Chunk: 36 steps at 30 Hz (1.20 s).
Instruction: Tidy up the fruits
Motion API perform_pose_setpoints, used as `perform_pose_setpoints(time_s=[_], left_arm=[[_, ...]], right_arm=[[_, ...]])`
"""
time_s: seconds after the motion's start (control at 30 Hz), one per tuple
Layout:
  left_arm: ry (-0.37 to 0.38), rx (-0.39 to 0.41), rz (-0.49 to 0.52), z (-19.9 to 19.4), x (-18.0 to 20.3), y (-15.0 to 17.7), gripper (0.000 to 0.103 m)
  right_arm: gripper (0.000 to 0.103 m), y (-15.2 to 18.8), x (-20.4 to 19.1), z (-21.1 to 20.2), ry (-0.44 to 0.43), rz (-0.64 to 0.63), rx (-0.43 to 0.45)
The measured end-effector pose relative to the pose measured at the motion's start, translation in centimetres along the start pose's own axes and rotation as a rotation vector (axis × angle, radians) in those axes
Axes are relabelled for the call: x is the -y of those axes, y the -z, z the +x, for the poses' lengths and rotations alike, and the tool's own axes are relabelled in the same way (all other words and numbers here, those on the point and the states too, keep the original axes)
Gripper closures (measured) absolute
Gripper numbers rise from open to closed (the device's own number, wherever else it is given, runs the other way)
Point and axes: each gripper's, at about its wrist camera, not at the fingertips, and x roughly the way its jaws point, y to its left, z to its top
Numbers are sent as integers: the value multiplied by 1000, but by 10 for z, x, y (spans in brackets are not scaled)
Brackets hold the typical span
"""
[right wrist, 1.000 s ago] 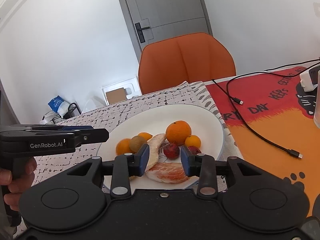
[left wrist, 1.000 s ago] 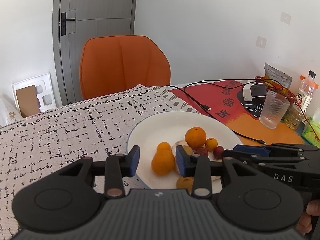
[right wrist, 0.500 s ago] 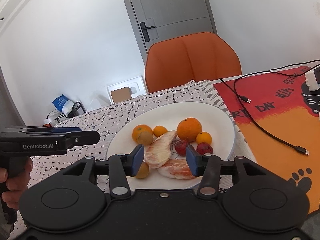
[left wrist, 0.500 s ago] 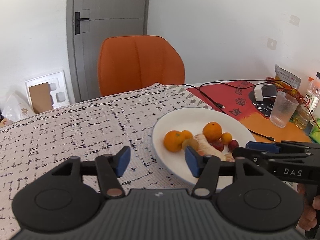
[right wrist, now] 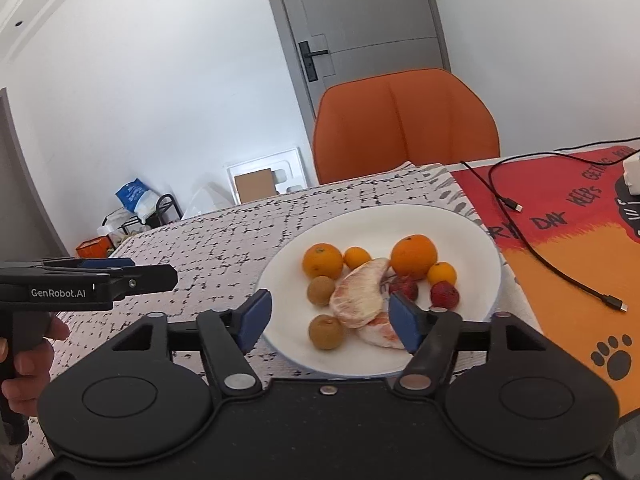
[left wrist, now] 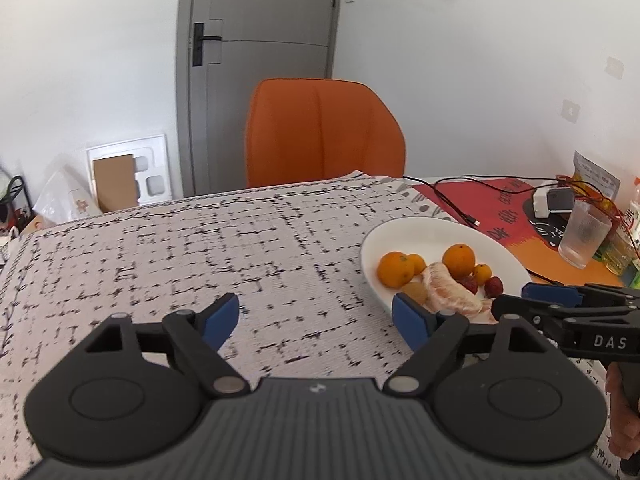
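Observation:
A white plate (right wrist: 472, 240) (left wrist: 424, 236) on the patterned cloth holds two oranges (right wrist: 413, 256) (right wrist: 322, 260), small tangerines (right wrist: 441, 273), two peeled pomelo segments (right wrist: 360, 296) (left wrist: 450, 292), brown longans (right wrist: 327, 332) and red lychees (right wrist: 444, 295). My right gripper (right wrist: 328, 320) hovers just short of the plate's near rim, its jaws opening, nothing pressed between the pads. My left gripper (left wrist: 316, 318) hangs over bare cloth to the left of the plate, jaws opening and empty. Each gripper shows at the edge of the other's view.
An orange chair (right wrist: 404, 124) stands at the far table edge before a grey door (left wrist: 260, 56). To the right lie a red-orange mat (right wrist: 568, 240), black cables (right wrist: 560, 268), a glass (left wrist: 582, 234), a charger and bottles. A hand (right wrist: 24, 364) grips the left tool.
Both grippers have opened wider and pulled back from the fruit. The left one slid left off the plate onto the cloth. The fruit lies still on the plate.

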Motion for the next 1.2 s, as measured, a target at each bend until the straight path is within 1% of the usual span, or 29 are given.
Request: perform_pose_setpoints(time_s=[0.17,0.23,0.37,0.53,0.6,0.8,0.93,1.2], left_arm=[[-28,15,-32,-17,-12,5,14],[-42,19,-40,-24,-15,8,13],[-64,21,-53,-37,-21,15,10],[-102,31,-57,-52,-26,21,6],[-106,32,-65,-59,-29,25,5],[-124,33,-84,-76,-36,32,4],[-139,31,-100,-88,-42,37,3],[-180,46,-92,-114,-47,47,3]], right_arm=[[24,3,-10,-6,-15,-2,2],[16,4,-14,-9,-18,-1,6],[11,7,-21,-14,-27,5,5],[2,11,-34,-21,-35,-12,6],[0,12,-38,-24,-39,-14,7],[0,14,-47,-31,-41,-4,8],[0,13,-49,-38,-12,8,29],[0,12,-55,-54,-14,5,53]])
